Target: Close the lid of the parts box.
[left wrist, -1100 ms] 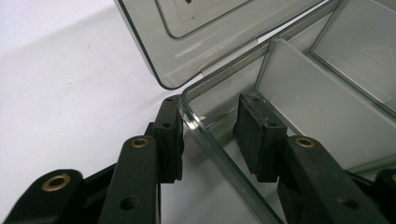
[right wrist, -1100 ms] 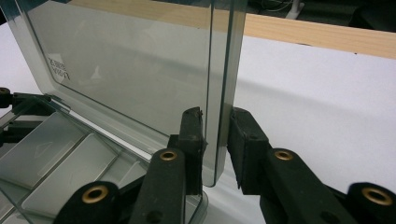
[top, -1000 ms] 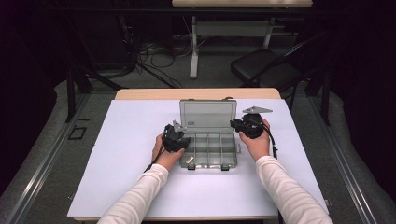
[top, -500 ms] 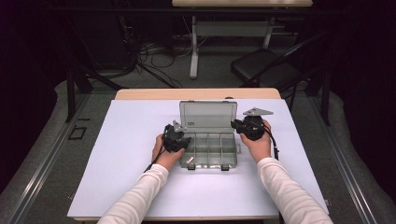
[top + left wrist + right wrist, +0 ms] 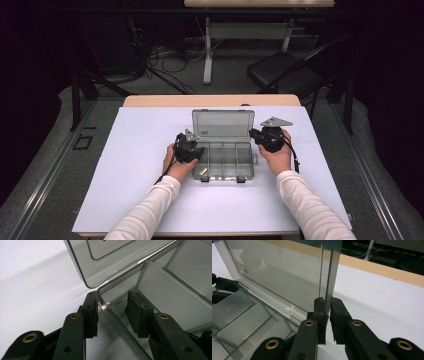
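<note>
On the white tabletop (image 5: 130, 170), my left tool (image 5: 112, 312) is straddling the near left wall of the clear box (image 5: 225, 160), one jaw outside against it, one inside and apart. My right tool (image 5: 327, 315) has just been closing and is pinching the upright lid (image 5: 287, 272) by its side edge.

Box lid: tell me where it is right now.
In the high view the lid stands upright at the far edge of the clear compartment box, mid-table; the right gripper pinches its right edge, the left gripper straddles the box's left wall.
</note>
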Demonstrator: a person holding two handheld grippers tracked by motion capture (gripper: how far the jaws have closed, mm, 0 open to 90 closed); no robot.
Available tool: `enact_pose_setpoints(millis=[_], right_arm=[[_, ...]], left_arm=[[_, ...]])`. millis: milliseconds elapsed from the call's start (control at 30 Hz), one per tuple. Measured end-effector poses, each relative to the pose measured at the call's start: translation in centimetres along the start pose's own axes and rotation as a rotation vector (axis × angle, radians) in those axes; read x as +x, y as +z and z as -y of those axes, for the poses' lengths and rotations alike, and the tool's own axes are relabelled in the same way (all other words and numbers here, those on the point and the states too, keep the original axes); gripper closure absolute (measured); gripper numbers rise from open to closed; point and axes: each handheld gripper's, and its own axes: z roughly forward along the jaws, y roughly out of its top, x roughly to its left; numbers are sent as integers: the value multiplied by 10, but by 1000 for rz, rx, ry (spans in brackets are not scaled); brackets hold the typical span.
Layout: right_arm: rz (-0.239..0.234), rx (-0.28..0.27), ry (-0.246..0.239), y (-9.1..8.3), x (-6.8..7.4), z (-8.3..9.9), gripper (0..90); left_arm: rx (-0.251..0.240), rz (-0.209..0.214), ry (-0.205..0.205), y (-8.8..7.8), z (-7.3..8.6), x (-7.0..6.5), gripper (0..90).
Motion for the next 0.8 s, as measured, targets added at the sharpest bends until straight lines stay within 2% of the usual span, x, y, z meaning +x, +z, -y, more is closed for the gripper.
enact_pose_setpoints(millis=[133,267,300,367,567,800], right_arm=[[-3,-5,-3,0,-1,1,842],[-1,-8,-5,0,-1,1,843],[-1,-8,-4,0,-1,2,843],[-2,-10,-6,0,-1,2,843],[-1,-12,-7,0,0,3,843],[4,-16,-12,0,0,3,843]], left_arm=[[1,-4,4,0,0,1,589],[16,15,-20,-1,-1,4,527],[4,0,-17,-1,-1,5,508],[-5,1,-31,-4,-1,7,475],[-35,14,-42,-20,-5,14,438],[-84,14,-35,-40,-14,18,401]])
